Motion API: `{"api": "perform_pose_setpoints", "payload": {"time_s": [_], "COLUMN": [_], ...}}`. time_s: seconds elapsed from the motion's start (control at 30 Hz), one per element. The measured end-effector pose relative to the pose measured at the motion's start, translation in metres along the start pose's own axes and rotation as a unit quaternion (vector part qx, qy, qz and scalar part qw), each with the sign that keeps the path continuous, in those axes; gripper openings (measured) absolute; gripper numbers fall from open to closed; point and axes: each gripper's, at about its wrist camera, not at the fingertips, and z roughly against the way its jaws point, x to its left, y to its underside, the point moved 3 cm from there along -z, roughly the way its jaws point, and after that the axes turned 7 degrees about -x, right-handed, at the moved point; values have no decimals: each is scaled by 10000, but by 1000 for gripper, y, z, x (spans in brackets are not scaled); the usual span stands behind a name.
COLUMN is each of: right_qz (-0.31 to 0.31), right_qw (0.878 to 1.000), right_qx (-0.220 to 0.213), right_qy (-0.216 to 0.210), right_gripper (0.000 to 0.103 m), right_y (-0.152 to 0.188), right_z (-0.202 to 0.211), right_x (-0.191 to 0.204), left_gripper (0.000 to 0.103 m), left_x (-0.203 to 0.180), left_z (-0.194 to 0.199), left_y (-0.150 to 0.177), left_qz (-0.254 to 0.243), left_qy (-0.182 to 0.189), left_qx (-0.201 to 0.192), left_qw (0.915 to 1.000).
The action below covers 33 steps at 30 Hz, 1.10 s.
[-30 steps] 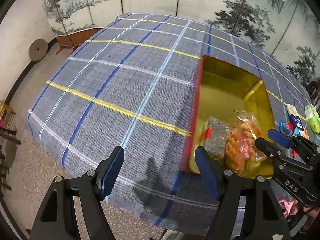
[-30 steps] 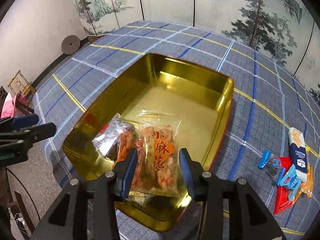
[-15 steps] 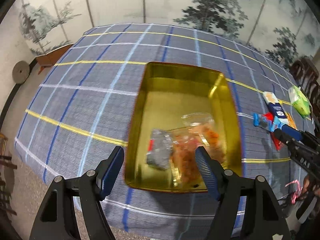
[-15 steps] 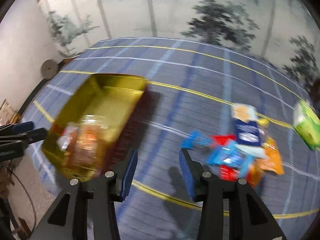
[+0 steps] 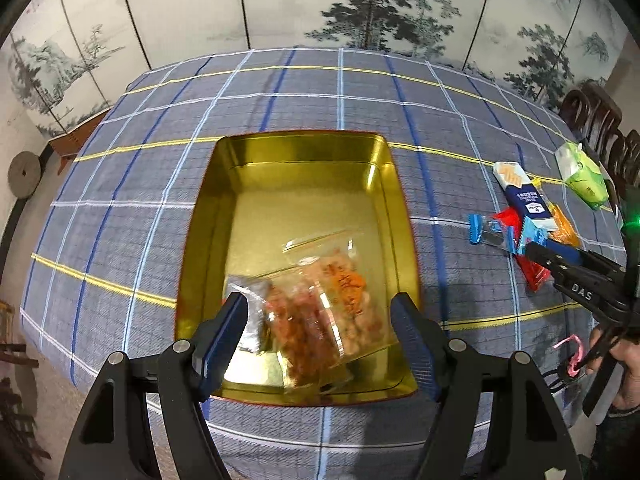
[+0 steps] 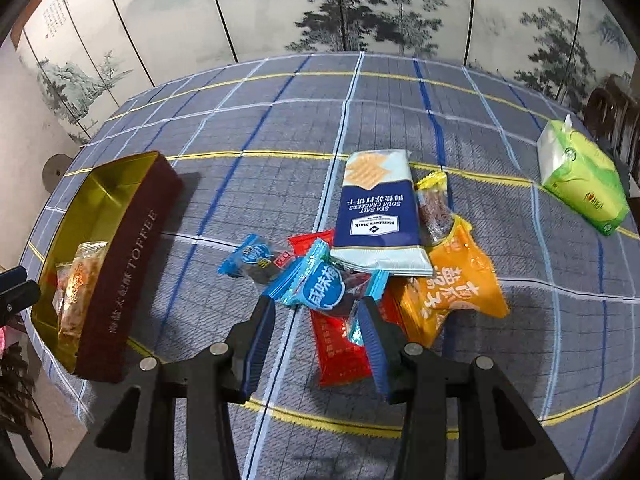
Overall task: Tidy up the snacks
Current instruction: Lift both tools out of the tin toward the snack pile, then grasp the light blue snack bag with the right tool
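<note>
A gold-lined toffee tin (image 5: pixel 304 160) (image 6: pixel 132 240) stands on the plaid cloth with clear bags of orange snacks (image 5: pixel 320 304) (image 6: pixel 76 284) in its near end. My left gripper (image 5: pixel 320 320) is open and empty above the tin's near edge. A pile of snack packets lies to the tin's right: a light blue packet (image 6: pixel 324 288), a red packet (image 6: pixel 340 344), an orange bag (image 6: pixel 456 288) and a navy cracker pack (image 6: pixel 378 216) (image 5: pixel 524 196). My right gripper (image 6: pixel 316 316) is open, just above the light blue packet, its jaws either side of it.
A green tissue pack (image 6: pixel 580 176) (image 5: pixel 584 172) lies at the far right of the table. Dark wooden chairs (image 5: pixel 600 120) stand beyond it. A painted folding screen (image 6: pixel 320 4) closes the back. The table's near edge is under both grippers.
My right gripper has swung from over the tin to the snack pile on the right and come down close to the light blue packet. My left gripper has moved right, over the tin.
</note>
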Motion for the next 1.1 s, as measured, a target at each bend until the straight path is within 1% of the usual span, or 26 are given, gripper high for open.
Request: {"api": "perform_pose_setpoints", "payload": {"time_s": [0.17,0.3,0.5,0.67,0.73,0.77,0.93,1.03,1.1], "right_qz": [-185,-81,-149,33,132,162,107,61,51], "right_qw": [9997,9998,9996,9998,9998,9998,9997,9995,9994], "right_qx": [-39,-89,-171,-177,-133,-83,-221,-266,-308], "right_qy": [-158,-138,-152,-64,37,68,-18,-129,-166], "right_gripper": [45,45,45,44,44,43,35,35,32], "right_y": [-6,-7,-12,-17,-15,-13,-8,-6,-4], "right_z": [-7,-9,-14,-21,-25,-29,-25,-19,-14], "right_x": [-6,-5,-10,-12,-13,-15,-21,-26,-30], "left_gripper": [71,71,71,71,71,71,71,71,71], "left_x": [-16,-35,-59,-71,-75,-77,-87,-96,-103], "left_z": [-4,-8,-13,-20,-23,-24,-30,-34,-37], "left_y": [-9,-16,-23,-25,-25,-25,-25,-24,-25], "left_qz": [-114,-254,-442,-519,-541,-559,-619,-660,-688], "left_qy": [54,146,238,258,256,257,286,325,354], "left_qx": [-12,-26,-18,44,79,94,160,185,192], "left_qw": [9999,9996,9987,9983,9982,9981,9975,9971,9968]}}
